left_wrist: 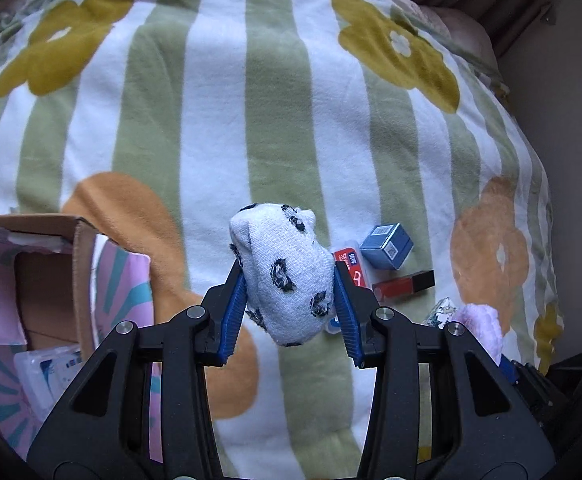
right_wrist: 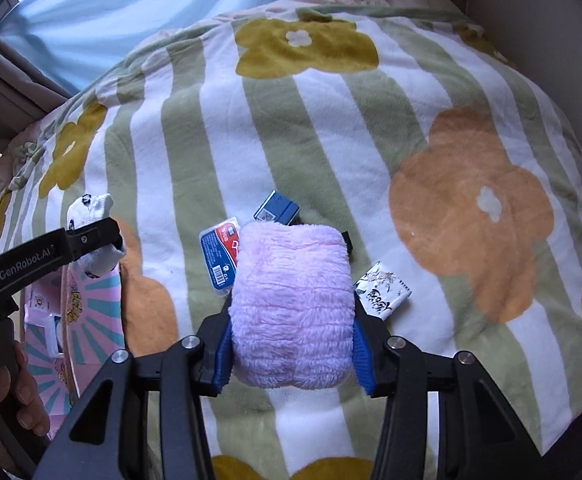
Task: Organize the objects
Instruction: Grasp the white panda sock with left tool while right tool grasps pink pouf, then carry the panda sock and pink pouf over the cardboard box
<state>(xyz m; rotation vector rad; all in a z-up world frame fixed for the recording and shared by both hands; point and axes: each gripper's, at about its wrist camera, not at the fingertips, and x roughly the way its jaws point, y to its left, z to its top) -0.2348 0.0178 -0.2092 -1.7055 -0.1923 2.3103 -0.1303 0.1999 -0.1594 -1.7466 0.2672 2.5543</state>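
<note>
**Mia:** What is the left gripper holding?

**Ben:** A rolled-up white sock with black spots. It looks soft and bumpy, like a towel. The two blue ridged pads squeeze it from both sides, up above the blanket.

**Mia:** And the right gripper?

**Ben:** It pinches a fluffy pink sock roll. That one is fat and round and very fuzzy. Its blue pads press into the sides.

**Mia:** What is the blanket like?

**Ben:** Soft and fleecy, with green and white stripes and big yellow and orange flowers.

**Mia:** What lies on it?

**Ben:** A small blue box with hard corners. Just beside it is a flat packet, red and blue and shiny. Near them is a red tube with a black cap. There is also a white tissue pack with black writing, close to the pink roll in the right view.

**Mia:** What is on the left?

**Ben:** A brown cardboard box, open on top. It has pink paper with teal stripes on it. Inside lies a clear plastic packet.

**Mia:** Is the spotted sock near that box?

**Ben:** Yes. In the right view it hangs just over the box's edge.
</note>
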